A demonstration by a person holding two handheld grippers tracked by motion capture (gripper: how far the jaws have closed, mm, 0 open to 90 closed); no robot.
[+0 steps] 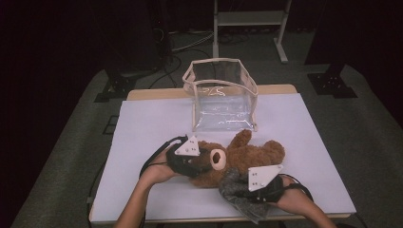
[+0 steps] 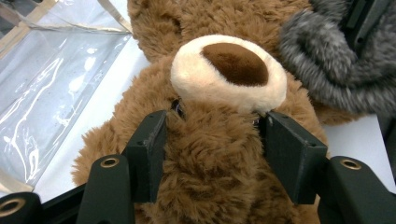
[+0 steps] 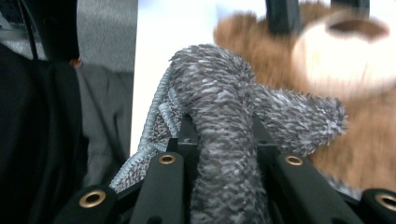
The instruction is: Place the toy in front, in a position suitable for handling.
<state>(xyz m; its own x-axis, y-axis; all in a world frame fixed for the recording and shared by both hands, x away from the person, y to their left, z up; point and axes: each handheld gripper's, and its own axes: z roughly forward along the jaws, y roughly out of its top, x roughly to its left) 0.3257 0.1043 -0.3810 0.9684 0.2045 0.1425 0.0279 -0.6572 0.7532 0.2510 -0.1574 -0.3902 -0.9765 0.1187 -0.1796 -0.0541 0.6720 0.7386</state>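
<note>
A brown teddy bear (image 1: 249, 153) lies on its back on the pale table cover (image 1: 142, 123), its cream muzzle (image 2: 229, 70) facing up. My left gripper (image 1: 200, 164) is shut on the bear's head (image 2: 215, 186): in the left gripper view (image 2: 217, 128) both black pads press into the fur just below the muzzle. My right gripper (image 1: 243, 186) is shut on a grey fuzzy cloth (image 1: 232, 184) beside the bear's body. In the right gripper view (image 3: 224, 140) that cloth (image 3: 219, 88) rises bunched from between the jaws, with the bear (image 3: 369, 126) blurred behind it.
A clear plastic bag with beige trim (image 1: 221, 95) stands open-topped on the far side of the table, just behind the bear. Its wall (image 2: 42, 93) is close to the bear's head. The table's front edge (image 1: 190, 219) runs under my forearms. Metal stand legs (image 1: 216, 33) rise beyond the table.
</note>
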